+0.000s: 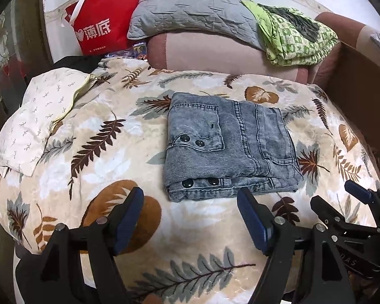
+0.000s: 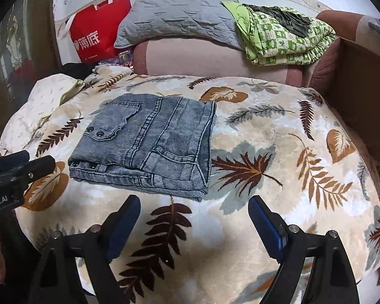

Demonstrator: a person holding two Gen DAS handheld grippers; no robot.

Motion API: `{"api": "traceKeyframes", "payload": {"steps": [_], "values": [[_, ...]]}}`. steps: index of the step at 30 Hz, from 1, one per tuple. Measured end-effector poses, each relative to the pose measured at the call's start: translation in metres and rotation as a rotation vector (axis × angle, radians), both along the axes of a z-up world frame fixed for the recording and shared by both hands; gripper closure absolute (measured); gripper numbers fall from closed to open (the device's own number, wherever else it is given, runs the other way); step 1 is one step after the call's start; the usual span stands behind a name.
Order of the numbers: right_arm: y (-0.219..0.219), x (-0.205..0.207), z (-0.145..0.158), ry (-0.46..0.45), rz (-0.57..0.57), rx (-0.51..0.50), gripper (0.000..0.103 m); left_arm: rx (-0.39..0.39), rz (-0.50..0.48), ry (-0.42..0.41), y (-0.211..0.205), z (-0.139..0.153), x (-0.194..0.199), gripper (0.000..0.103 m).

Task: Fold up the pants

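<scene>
Grey-blue corduroy pants lie folded into a compact rectangle on a leaf-patterned blanket; they also show in the right wrist view. My left gripper is open and empty, just in front of the pants' near edge. My right gripper is open and empty, in front of the pants' right corner. The right gripper also shows at the right edge of the left wrist view, and the left gripper at the left edge of the right wrist view.
A white patterned pillow lies at the blanket's left. Behind are a pink bolster, a grey quilted pillow, a folded green quilt and a red bag. A brown box stands at the right.
</scene>
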State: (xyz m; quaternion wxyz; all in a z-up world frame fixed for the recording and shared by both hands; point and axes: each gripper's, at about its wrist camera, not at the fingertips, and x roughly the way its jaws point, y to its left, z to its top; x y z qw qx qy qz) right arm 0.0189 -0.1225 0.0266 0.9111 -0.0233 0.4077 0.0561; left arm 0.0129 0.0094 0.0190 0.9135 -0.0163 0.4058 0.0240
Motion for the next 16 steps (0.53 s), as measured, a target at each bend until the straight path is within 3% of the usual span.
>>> {"api": "traceKeyframes", "payload": {"steps": [16], "values": [[0.0042, 0.0001, -0.0016, 0.012, 0.009, -0.004, 0.014, -0.038, -0.035, -0.010, 0.0000, 0.0056, 0.0006, 0.021]]}}
